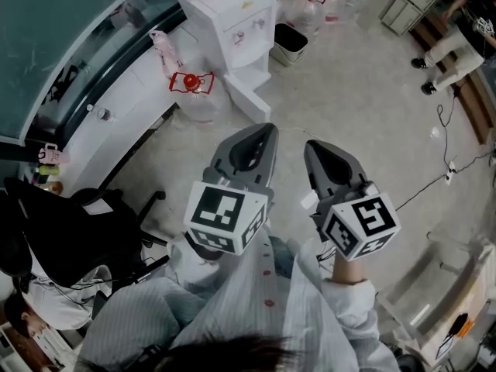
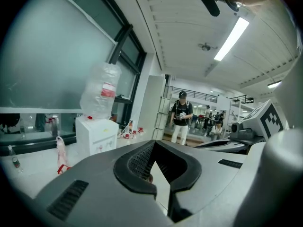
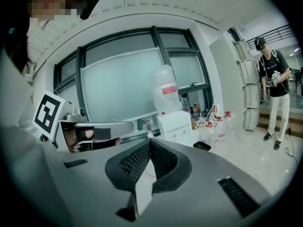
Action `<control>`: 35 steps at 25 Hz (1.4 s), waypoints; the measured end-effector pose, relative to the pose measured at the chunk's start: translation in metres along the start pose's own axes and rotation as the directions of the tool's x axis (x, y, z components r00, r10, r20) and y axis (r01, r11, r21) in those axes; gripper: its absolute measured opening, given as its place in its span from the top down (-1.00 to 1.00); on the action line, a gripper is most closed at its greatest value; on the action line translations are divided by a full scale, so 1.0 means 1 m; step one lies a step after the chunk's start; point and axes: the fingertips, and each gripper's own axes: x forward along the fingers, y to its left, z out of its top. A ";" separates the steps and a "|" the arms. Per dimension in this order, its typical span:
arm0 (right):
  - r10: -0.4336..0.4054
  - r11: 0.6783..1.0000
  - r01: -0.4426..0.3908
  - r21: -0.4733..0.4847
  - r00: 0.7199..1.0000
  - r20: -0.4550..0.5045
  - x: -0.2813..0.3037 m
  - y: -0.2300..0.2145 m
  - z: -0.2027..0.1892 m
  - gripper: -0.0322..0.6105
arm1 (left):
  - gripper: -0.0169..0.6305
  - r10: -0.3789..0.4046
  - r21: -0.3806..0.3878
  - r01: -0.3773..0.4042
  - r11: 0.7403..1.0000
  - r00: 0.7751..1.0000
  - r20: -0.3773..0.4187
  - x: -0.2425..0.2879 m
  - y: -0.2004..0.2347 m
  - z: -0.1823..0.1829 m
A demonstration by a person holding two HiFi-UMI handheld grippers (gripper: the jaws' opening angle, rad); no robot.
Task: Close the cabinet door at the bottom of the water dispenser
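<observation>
The left gripper and the right gripper were both closed and empty. The water dispenser stood far ahead, slightly left and well apart. Its bottom cabinet door seemed open, nearer the left gripper.

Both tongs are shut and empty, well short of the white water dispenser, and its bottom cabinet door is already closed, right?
No: the head view shows the cabinet door of the water dispenser standing open. The left tongs and right tongs are shut, empty and short of it.
</observation>
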 end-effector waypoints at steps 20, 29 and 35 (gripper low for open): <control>-0.021 1.000 0.021 0.009 1.000 -0.017 0.154 -0.119 0.077 0.86 | 0.91 0.034 -0.017 -0.035 0.999 0.999 -0.022 0.151 0.125 0.050; 0.089 0.996 -0.090 0.002 0.994 -0.069 0.189 -0.189 0.080 0.86 | 0.91 0.135 -0.037 -0.136 0.990 0.990 -0.028 0.232 0.132 0.054; 0.225 0.972 -0.233 -0.042 0.965 -0.136 0.224 -0.262 0.099 0.86 | 0.91 0.274 -0.082 -0.275 0.958 0.962 -0.018 0.302 0.135 0.068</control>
